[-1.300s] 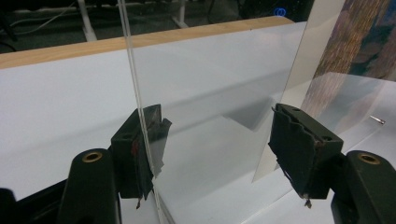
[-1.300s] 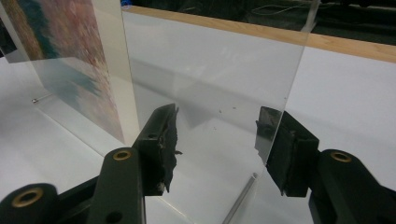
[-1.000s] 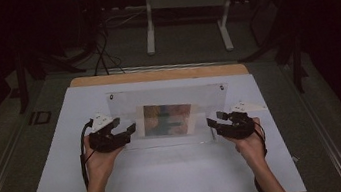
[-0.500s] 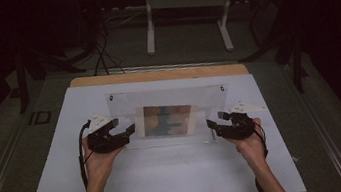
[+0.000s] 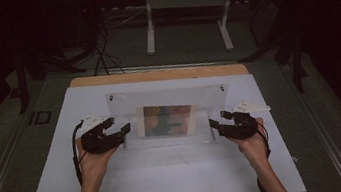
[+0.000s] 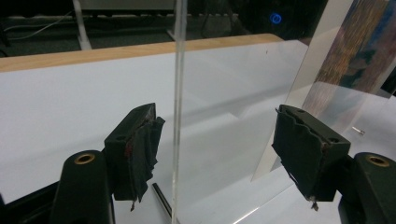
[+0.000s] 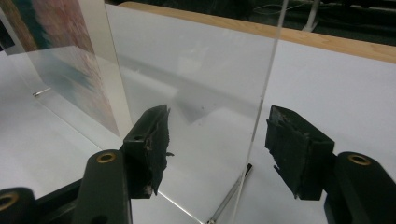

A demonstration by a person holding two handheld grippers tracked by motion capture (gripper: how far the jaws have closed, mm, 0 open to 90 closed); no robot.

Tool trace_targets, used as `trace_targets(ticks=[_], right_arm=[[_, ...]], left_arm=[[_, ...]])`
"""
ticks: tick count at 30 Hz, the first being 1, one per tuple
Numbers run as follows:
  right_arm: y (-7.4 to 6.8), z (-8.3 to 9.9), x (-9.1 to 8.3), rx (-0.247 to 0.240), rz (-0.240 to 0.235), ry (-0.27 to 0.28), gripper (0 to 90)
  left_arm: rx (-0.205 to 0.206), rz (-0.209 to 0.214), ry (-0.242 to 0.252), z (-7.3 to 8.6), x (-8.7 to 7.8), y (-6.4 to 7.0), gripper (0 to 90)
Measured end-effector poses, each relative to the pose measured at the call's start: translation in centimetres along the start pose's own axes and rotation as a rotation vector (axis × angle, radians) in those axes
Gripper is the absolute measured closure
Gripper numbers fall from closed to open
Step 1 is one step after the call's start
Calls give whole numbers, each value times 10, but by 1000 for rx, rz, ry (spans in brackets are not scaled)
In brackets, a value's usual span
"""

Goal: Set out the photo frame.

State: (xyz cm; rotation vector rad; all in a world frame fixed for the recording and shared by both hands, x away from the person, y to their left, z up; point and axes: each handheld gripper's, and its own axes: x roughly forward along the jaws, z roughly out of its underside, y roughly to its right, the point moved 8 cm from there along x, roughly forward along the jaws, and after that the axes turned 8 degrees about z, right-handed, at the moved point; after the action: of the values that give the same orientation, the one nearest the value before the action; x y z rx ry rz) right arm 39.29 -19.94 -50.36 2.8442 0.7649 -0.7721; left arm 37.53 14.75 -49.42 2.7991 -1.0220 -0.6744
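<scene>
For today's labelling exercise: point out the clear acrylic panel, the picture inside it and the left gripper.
Clear acrylic panel [image 6: 178, 93], left gripper view, on its near edge.
Picture [image 5: 168, 119], high view, on its coloured middle.
Left gripper [image 5: 117, 126], high view, between its fingertips.

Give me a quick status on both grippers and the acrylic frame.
Left gripper open, astride the clear frame's left edge. Right gripper open, astride its right edge. Frame upright on white sheet. No obstruction visible.

I can read no words, numbers or brand names anywhere. The colourful picture sheet [image 5: 168, 119] inside the clear upright acrylic panel [image 5: 167, 101] shows blurred colours, no lettering that I can make out.
</scene>
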Motion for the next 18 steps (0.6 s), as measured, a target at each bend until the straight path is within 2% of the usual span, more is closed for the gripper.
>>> trace_targets(ticks=[18], right_arm=[[5, -4, -7, 8, -3, 19, 391]], left_arm=[[11, 4, 17, -7, -12, 0, 325]])
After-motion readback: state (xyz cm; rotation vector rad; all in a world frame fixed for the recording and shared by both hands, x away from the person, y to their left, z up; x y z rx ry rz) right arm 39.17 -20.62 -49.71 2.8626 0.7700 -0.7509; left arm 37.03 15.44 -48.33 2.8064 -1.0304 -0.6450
